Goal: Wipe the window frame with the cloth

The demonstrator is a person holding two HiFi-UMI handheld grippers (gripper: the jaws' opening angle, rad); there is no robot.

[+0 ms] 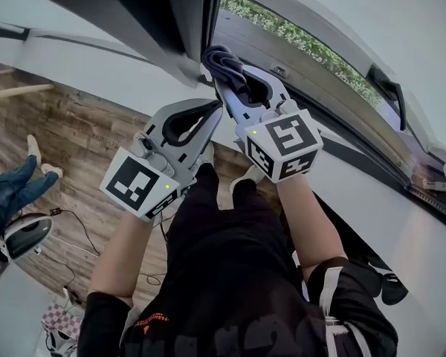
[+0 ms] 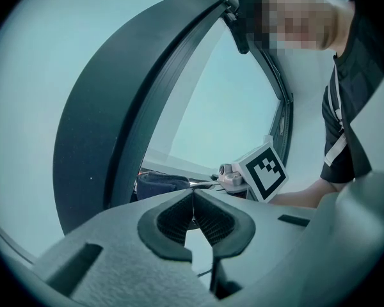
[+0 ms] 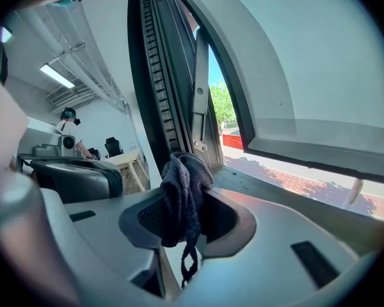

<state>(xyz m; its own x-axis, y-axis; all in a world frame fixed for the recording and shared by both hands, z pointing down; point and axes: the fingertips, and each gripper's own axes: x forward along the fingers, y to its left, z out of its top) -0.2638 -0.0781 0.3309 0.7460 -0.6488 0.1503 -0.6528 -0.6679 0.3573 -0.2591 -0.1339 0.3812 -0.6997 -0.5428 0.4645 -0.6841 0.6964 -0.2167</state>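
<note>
A dark blue cloth (image 1: 221, 59) is bunched between the jaws of my right gripper (image 1: 230, 80), which is shut on it. The cloth is pressed against the lower corner of the dark window frame (image 1: 180, 28). In the right gripper view the cloth (image 3: 182, 187) hangs out of the jaws just before the frame's ribbed channel (image 3: 155, 75) and the sill (image 3: 275, 190). My left gripper (image 1: 214, 110) sits shut and empty just below and left of the right one. Its view shows the pads (image 2: 208, 219) meeting, the cloth (image 2: 159, 185) ahead, and the frame (image 2: 115, 107) arching above.
The open sash (image 1: 342, 21) swings outward with a dark handle (image 1: 386, 88). Below are a wooden floor (image 1: 67, 132), cables, a person's legs in jeans (image 1: 15, 188) and a device (image 1: 22, 236) at the left. White wall (image 1: 401, 229) runs under the sill.
</note>
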